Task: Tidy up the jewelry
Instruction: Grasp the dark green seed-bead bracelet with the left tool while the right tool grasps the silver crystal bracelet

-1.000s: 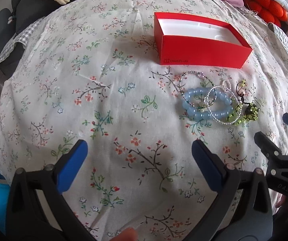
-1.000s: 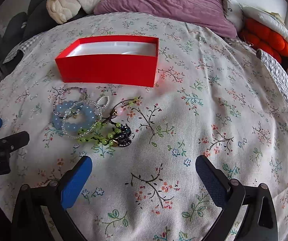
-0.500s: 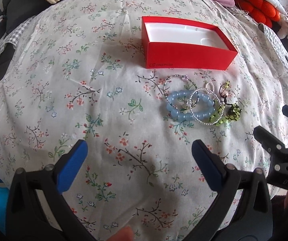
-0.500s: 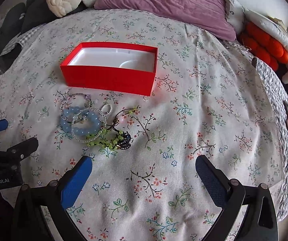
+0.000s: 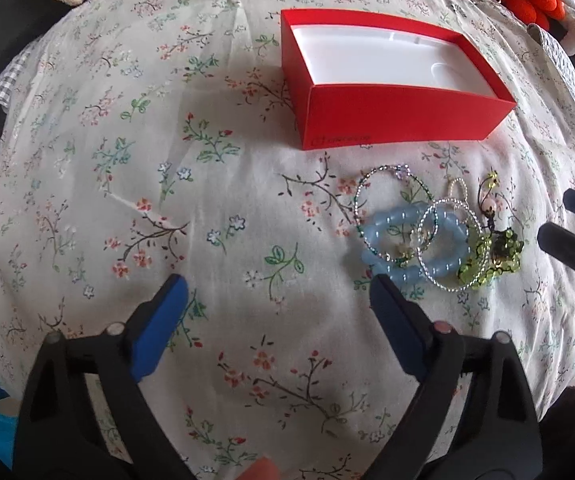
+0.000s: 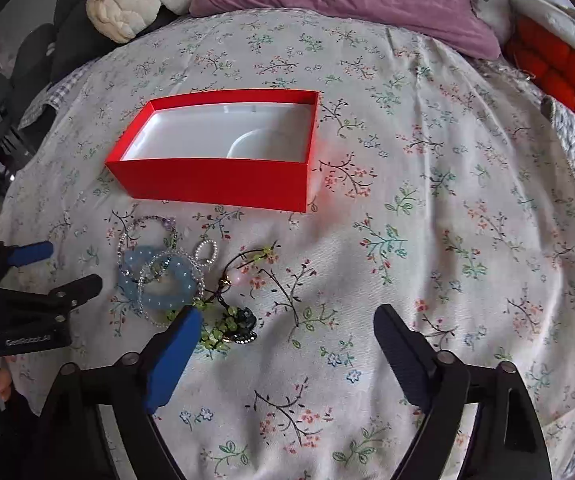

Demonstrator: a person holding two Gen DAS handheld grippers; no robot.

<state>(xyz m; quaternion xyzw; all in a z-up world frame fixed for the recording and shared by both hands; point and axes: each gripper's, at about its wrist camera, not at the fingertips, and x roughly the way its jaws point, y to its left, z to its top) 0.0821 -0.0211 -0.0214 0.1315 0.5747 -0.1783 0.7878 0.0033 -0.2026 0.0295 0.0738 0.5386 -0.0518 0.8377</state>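
Left view: the left gripper (image 5: pixel 277 294) hangs over the floral cloth (image 5: pixel 135 160), jaws just narrowing yet wide, nothing between them. Red box (image 5: pixel 399 118) lies lengthwise left-to-right; bracelets (image 5: pixel 419 236) heaped just below it.

Right view: right gripper (image 6: pixel 287 330), also narrowing, gapes empty; its left fingertip overlaps the bracelets (image 6: pixel 163 276).

You have an open red box (image 6: pixel 223 186) with a bare white liner lying flat on the floral sheet. Just in front lies a tangled heap: a pale-blue bead bracelet (image 5: pixel 411 240), thin beaded bangles (image 5: pixel 451 256) overlapping it, and a green beaded piece (image 5: pixel 495 252).
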